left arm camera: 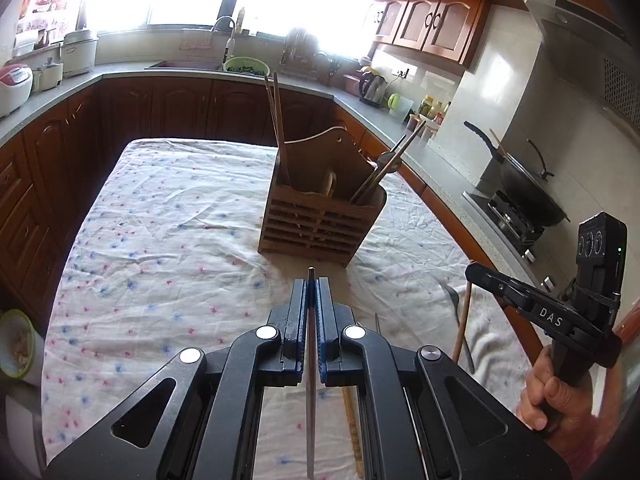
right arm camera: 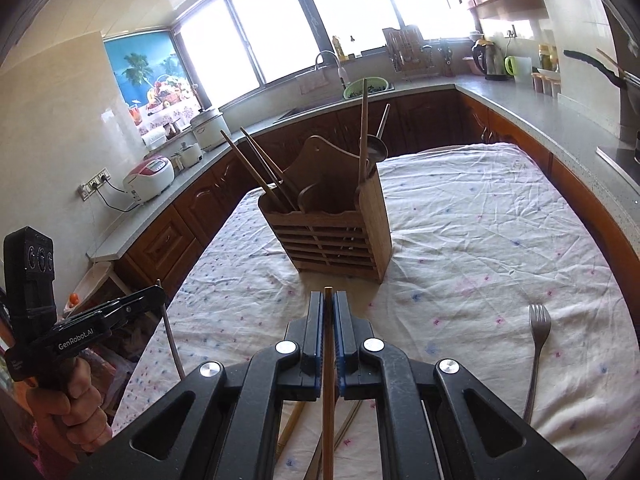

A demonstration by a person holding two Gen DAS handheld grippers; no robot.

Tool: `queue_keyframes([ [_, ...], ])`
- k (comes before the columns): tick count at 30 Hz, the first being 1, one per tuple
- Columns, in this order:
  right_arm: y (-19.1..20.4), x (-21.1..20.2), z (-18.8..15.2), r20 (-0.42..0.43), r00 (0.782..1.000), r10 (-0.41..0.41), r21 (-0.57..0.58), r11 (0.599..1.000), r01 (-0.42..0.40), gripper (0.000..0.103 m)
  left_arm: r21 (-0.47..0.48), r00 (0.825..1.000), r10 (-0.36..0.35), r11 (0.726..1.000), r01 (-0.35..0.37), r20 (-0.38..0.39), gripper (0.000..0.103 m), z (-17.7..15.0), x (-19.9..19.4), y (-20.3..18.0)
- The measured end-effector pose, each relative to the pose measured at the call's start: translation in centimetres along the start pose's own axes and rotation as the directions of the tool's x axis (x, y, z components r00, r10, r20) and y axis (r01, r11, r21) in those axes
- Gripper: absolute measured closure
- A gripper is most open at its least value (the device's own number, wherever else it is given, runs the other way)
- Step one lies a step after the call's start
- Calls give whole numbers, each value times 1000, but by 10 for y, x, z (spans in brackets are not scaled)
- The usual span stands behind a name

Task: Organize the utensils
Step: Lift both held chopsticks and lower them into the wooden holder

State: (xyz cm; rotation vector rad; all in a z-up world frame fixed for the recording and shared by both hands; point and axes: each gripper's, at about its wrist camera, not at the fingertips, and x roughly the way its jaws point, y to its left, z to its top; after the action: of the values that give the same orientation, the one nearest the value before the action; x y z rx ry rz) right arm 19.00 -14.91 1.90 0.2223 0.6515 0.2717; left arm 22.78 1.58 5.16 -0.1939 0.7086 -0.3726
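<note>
**A:** Left wrist view first, nearest to you: your left claw (left arm camera: pixel 311 284) is clenching a thin metal utensil handle (left arm camera: pixel 311 380), the blue pads pressing it from both sides, its tip poking just past the fingertips. What kind of utensil it is, I cannot tell.

**B:** And the other hand?

**A:** Right wrist view: your right claw (right arm camera: pixel 328 298) is gripping a wooden chopstick (right arm camera: pixel 328 400) the same way, the stick running straight along the gap between the pads. Under that claw, more wooden sticks (right arm camera: pixel 292 428) are lying on the tabletop (right arm camera: pixel 480 240), which is wearing a flowered cloth.

**B:** What is lying loose near you?

**A:** A metal fork (right arm camera: pixel 538 344) is resting on the cloth to your right, tines pointing away from you. From the left camera you are seeing your right hand (left arm camera: pixel 548 396) holding its tool at the right edge, the chopstick hanging down from its tip over the cloth beside a spoon (left arm camera: pixel 456 312).

**B:** Farther out?

**A:** The wooden utensil holder (right arm camera: pixel 336 236) is standing upright near the middle of the tabletop, well apart from both claws. Its left compartment is holding chopsticks (right arm camera: pixel 256 168) leaning left; its right compartment is holding a tall wooden stick (right arm camera: pixel 363 128) and a metal ladle or spoon (right arm camera: pixel 376 148). Behind it the kitchen counter (right arm camera: pixel 540 112) is curving around under the windows.
</note>
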Motion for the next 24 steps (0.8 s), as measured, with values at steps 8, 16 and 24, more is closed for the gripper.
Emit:
queue_keyframes([
  [8, 14, -21, 12, 66, 998, 2, -46, 999, 1, 98, 3, 997, -5, 1000, 5, 75, 100, 9, -26, -1],
  [16, 21, -26, 23, 106, 994, 3, -67, 998, 4, 98, -10, 994, 0, 1000, 1, 113, 100, 16, -34, 0],
  [24, 24, -30, 43, 169, 986, 5, -78, 997, 8, 98, -1, 985, -7, 1000, 8, 175, 100, 36, -41, -3],
])
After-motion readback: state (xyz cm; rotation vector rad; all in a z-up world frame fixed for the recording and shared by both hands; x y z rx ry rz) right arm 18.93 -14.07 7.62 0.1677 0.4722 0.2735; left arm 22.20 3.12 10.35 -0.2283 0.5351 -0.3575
